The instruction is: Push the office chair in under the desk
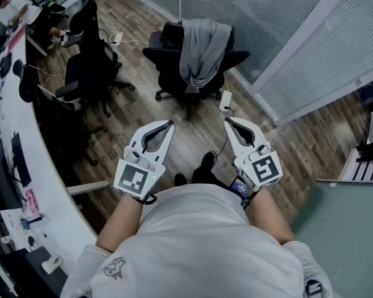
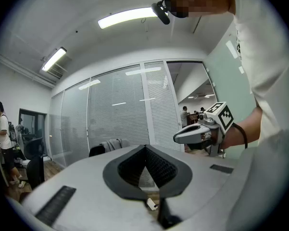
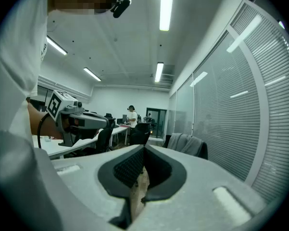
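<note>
A black office chair (image 1: 174, 58) with a grey jacket (image 1: 202, 48) over its back stands out on the wood floor, apart from the long white desk (image 1: 34, 160) at the left. It also shows ahead in both gripper views, as the chair (image 2: 97, 149) and the chair (image 3: 202, 150). My left gripper (image 1: 170, 125) and right gripper (image 1: 227, 121) are held side by side at waist height, pointing toward that chair and well short of it. Both are shut with nothing between the jaws. Left gripper (image 2: 145, 148) sees the right one beside it; right gripper (image 3: 144, 148) sees the left one.
A second black chair (image 1: 90, 67) stands by the desk at the left. A glass wall with blinds (image 1: 285, 30) runs behind the jacketed chair. A white power adapter (image 1: 224, 101) with cables lies on the floor. A person (image 1: 15, 8) is at the far desk.
</note>
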Available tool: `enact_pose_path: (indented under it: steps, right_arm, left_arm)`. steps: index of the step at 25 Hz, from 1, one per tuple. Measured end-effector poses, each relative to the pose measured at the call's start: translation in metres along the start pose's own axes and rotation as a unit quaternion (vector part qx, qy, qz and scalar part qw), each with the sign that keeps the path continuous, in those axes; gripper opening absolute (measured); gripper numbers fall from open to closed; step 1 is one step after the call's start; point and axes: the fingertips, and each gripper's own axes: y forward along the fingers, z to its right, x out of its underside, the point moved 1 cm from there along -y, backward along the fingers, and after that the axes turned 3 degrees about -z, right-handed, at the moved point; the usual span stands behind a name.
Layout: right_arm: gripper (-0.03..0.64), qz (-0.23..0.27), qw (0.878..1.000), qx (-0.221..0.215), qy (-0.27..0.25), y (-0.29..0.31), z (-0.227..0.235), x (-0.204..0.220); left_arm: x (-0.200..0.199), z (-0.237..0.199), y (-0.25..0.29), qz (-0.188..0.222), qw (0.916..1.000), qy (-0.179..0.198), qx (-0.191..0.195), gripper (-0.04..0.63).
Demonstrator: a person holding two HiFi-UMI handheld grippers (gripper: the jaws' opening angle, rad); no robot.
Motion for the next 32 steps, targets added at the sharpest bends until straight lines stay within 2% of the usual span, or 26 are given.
enact_pose_path:
  steps: [12, 18, 21, 24, 29, 32]
  right_arm:
    - [0.002, -0.008, 1.000, -0.002, 0.008, 0.012, 0.047, 0.022]
    - [0.003, -0.012, 1.000, -0.008, 0.014, 0.023, 0.101, 0.035]
    - [0.003, -0.016, 1.000, -0.016, 0.006, 0.033, 0.139, 0.038]
    - [0.003, -0.020, 0.999, -0.026, -0.008, 0.043, 0.171, 0.038]
    - [0.003, -0.031, 0.998, -0.049, -0.028, 0.069, 0.211, 0.039]
    - [0.003, -0.036, 0.998, -0.049, -0.027, 0.092, 0.229, 0.043]
  left_arm:
    - [0.012, -0.006, 0.047, -0.013, 0.9999, -0.004, 0.004, -0.002]
    - [0.016, -0.017, 0.103, -0.021, 0.9997, -0.010, 0.007, -0.002]
    - [0.017, -0.025, 0.136, -0.024, 0.9996, 0.001, 0.012, -0.002]
    - [0.021, -0.039, 0.160, -0.036, 0.9993, 0.013, 0.000, -0.002]
    - [0.027, -0.079, 0.183, -0.054, 0.9972, 0.026, -0.043, 0.000]
    - [0.036, -0.105, 0.192, -0.067, 0.9960, 0.032, -0.049, 0.000]
